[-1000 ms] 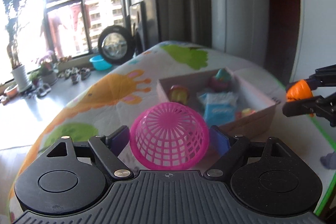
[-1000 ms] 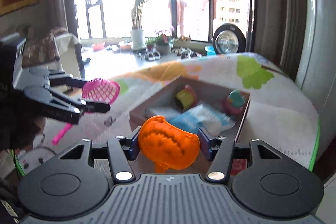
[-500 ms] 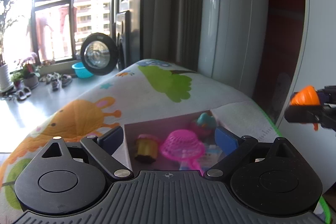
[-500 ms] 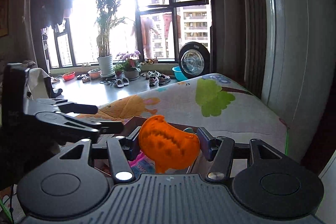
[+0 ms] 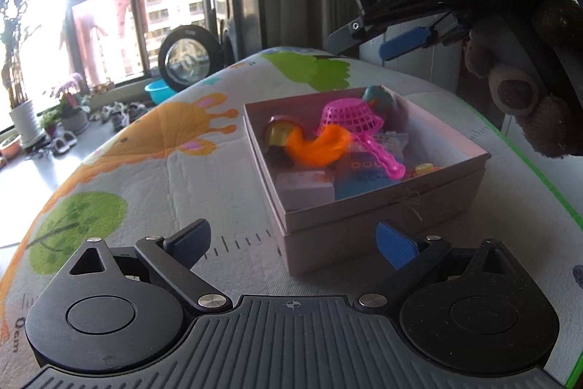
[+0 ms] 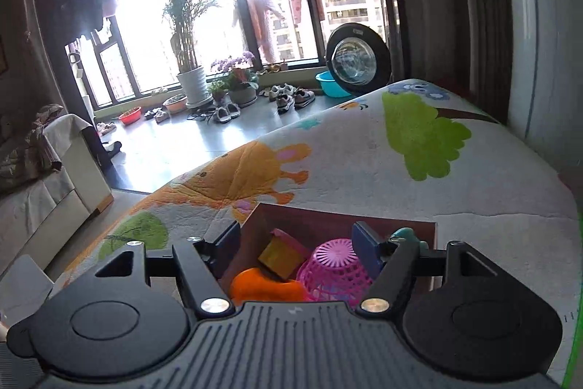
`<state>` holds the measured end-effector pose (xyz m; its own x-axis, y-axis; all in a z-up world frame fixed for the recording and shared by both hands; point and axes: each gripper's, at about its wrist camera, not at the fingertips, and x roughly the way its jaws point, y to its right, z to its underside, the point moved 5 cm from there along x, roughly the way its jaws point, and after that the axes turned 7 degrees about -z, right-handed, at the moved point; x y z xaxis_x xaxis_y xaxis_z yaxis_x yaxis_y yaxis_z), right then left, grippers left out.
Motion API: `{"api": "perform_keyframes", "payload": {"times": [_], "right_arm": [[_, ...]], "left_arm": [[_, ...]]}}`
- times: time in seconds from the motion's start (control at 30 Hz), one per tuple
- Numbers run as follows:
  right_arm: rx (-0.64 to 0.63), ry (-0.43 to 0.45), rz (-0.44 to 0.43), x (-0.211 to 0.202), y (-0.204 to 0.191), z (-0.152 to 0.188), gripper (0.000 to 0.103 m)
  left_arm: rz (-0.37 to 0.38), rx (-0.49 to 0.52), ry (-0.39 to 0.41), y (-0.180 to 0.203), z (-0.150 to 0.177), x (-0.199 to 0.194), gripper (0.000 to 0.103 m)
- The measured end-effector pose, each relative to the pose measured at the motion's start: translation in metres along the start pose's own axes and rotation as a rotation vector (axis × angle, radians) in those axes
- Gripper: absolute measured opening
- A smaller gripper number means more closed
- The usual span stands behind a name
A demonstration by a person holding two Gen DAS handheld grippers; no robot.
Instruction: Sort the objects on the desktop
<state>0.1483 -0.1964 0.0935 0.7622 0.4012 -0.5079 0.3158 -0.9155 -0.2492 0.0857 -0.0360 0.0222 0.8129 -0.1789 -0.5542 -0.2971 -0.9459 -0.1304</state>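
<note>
A pale cardboard box (image 5: 382,206) sits on the printed mat. In it lie a pink mesh strainer (image 5: 349,113), upside down, and a motion-blurred orange toy (image 5: 317,148) beside it. My left gripper (image 5: 293,239) hangs in front of the box, its jaws opening wide with nothing between them. My right gripper (image 5: 371,42) hovers above the box's far side; its jaws are opening and no pad touches anything. In the right wrist view the right gripper (image 6: 295,239) looks down on the orange toy (image 6: 262,287) and the strainer (image 6: 335,272) in the box (image 6: 346,210).
The box also holds a blue packet (image 5: 364,177), a small white carton (image 5: 304,185), a teal toy (image 5: 379,95) and a yellow-red block (image 6: 282,254). The mat (image 5: 164,170) curves down to the left; its green edge (image 5: 539,177) runs on the right. A brown fuzzy sleeve (image 5: 546,97) holds the right gripper.
The left gripper let go of the pink strainer, which now lies in the box, and drew back and down. The right gripper moved over the box and released the orange toy into it.
</note>
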Motion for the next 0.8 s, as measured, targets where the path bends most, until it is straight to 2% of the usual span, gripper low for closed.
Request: {"api": "perform_keyframes", "payload": {"times": [0.07,0.17,0.3,0.43,0.5,0.6,0.73,0.8], "right_arm": [[0.017,0.003,0.056,-0.001,0.017,0.003,0.068],[0.093,-0.049,0.128,0.0,0.049,0.015,0.067],[0.112,-0.073,0.16,-0.019,0.066,0.048,0.065],[0.01,-0.023,0.095,-0.064,0.05,0.084,0.066],[-0.058,-0.041,0.096,-0.078,0.04,0.1,0.066],[-0.131,-0.12,0.102,-0.076,0.027,0.12,0.065],[-0.208,-0.163,0.125,-0.056,0.018,0.126,0.046],[-0.213,-0.162,0.096,-0.049,0.014,0.121,0.048]], "left_arm": [[0.001,-0.005,-0.013,-0.003,0.005,0.003,0.101],[-0.007,-0.021,-0.032,-0.005,0.011,0.012,0.101],[-0.014,-0.049,-0.036,-0.008,0.015,0.018,0.101],[-0.029,-0.058,-0.045,-0.012,0.018,0.023,0.101],[-0.037,-0.072,-0.055,-0.014,0.017,0.027,0.101],[-0.036,-0.094,-0.058,-0.014,0.014,0.032,0.101],[-0.035,-0.098,-0.061,-0.012,0.011,0.036,0.101],[-0.049,-0.089,-0.059,-0.012,0.012,0.036,0.101]]}}
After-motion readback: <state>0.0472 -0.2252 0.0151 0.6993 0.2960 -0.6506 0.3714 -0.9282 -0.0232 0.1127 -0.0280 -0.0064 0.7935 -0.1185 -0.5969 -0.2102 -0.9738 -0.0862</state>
